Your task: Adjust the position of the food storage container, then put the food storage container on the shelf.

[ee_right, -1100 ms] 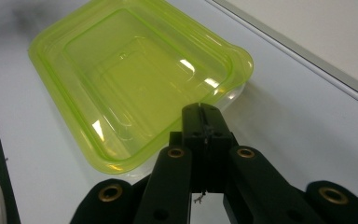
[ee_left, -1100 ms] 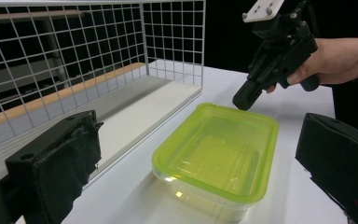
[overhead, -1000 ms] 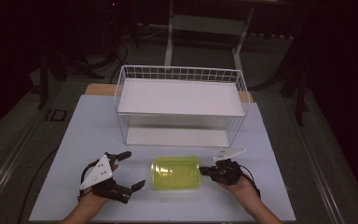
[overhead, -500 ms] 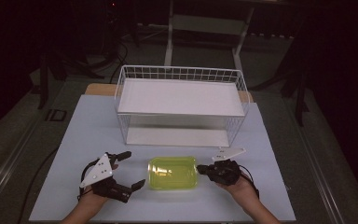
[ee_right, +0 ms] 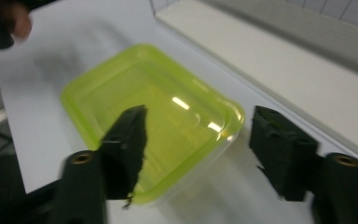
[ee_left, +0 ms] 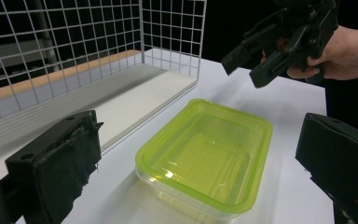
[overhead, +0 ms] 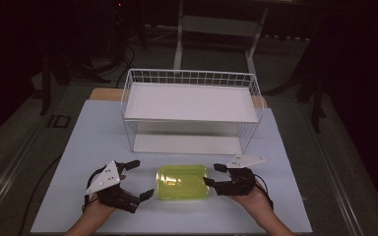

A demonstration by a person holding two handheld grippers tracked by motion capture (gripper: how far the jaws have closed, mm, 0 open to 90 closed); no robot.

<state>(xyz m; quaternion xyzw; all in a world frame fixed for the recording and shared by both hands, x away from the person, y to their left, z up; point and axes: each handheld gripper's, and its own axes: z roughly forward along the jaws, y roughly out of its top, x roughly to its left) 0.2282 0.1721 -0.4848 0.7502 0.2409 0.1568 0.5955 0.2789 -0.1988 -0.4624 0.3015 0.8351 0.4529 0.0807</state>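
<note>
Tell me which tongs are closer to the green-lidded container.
The right tongs: one tip reaches the container's edge, whereas the left tongs sit slightly off its other end.

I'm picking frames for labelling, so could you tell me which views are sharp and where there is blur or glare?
High view: sharp on the lit table, surroundings nearly black. Left gripper view: crisp on the box and rack. Right gripper view: soft, motion-blurred, with two glare spots on the lid.
</note>
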